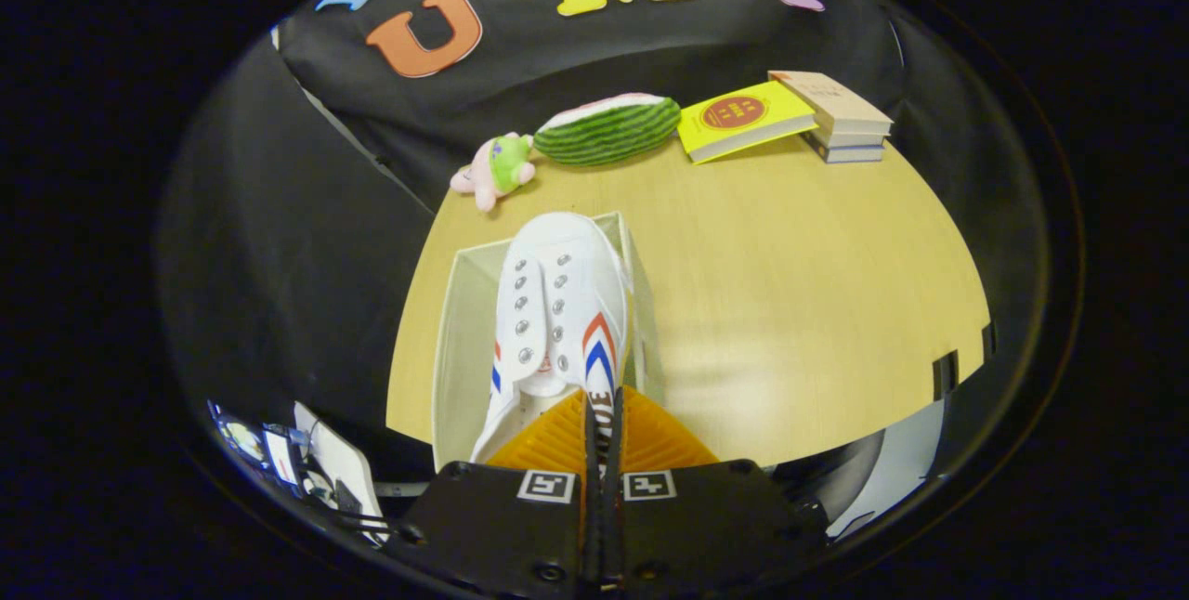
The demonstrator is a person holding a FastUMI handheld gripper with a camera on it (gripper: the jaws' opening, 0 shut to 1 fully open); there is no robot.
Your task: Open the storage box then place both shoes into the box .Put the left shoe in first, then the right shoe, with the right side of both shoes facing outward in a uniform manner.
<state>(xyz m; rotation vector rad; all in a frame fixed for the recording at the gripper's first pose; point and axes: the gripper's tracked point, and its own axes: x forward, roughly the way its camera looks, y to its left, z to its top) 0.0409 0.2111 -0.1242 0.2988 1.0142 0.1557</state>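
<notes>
Gripper point(601, 428) clamped on shoe point(557, 321) heel, toe pointing straight ahead, poised over open box point(460, 340) directly beneath.

Gripper point(602, 428) level, pointing forward — fingers point(557, 437) nearly together, pinching shoe point(557, 321) edge.

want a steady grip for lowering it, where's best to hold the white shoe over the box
By the thin wall of the heel collar, coming from behind the heel, much as now. The white shoe points toe away over the open storage box, and the claw pinches its right-side collar edge. That edge is narrow enough for the nearly closed fingers and probably leaves the toe free to drop in first.
</notes>
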